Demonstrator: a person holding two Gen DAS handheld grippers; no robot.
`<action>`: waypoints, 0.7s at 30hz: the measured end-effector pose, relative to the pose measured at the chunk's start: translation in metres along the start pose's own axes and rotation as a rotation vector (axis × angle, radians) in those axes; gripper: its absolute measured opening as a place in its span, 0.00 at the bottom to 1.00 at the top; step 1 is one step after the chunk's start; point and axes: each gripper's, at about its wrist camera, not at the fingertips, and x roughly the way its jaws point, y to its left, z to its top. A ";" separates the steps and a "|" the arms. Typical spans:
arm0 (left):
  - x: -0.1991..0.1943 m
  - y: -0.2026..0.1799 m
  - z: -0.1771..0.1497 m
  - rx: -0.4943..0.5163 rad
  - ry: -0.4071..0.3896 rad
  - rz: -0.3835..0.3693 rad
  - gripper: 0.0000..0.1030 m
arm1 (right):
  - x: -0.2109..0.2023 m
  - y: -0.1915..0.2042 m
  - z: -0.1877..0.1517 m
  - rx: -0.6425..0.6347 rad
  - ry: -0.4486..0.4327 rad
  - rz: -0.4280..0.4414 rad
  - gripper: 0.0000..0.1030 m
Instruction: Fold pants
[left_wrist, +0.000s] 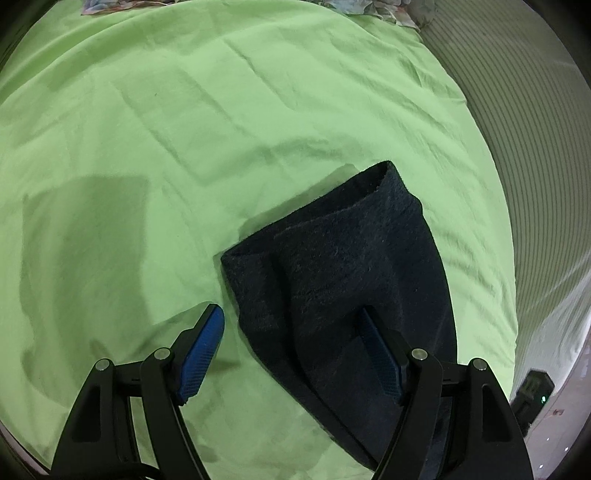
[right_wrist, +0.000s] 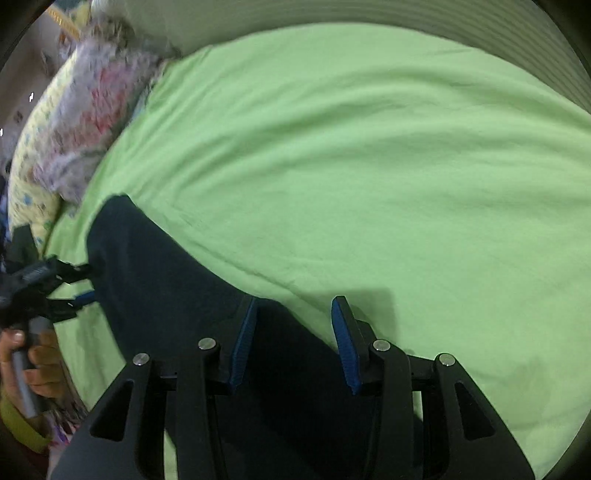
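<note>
Dark navy pants (left_wrist: 343, 273) lie folded lengthwise on a light green bed sheet (left_wrist: 184, 129), waistband end toward the far side. My left gripper (left_wrist: 291, 314) is open just above them, its left finger over the sheet and its right finger over the fabric. In the right wrist view the pants (right_wrist: 162, 273) run from the left toward the bottom. My right gripper (right_wrist: 293, 306) is open over their edge, holding nothing. The left gripper (right_wrist: 79, 284) shows there at the pants' left edge, held by a hand.
Floral pillows (right_wrist: 85, 125) lie at the bed's head, also in the left wrist view (left_wrist: 388, 9). A striped mattress side (left_wrist: 535, 147) marks the bed's right edge, with a dark device (left_wrist: 532, 391) on the floor below.
</note>
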 end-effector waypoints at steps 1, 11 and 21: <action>-0.001 0.003 -0.002 0.006 -0.005 -0.003 0.73 | 0.003 0.000 0.001 -0.002 0.007 0.014 0.42; 0.006 -0.013 -0.002 0.097 -0.049 -0.002 0.41 | 0.026 0.042 0.005 -0.222 0.163 0.051 0.24; -0.061 -0.006 -0.015 0.219 -0.169 -0.243 0.16 | -0.030 0.047 0.012 -0.211 -0.018 0.013 0.09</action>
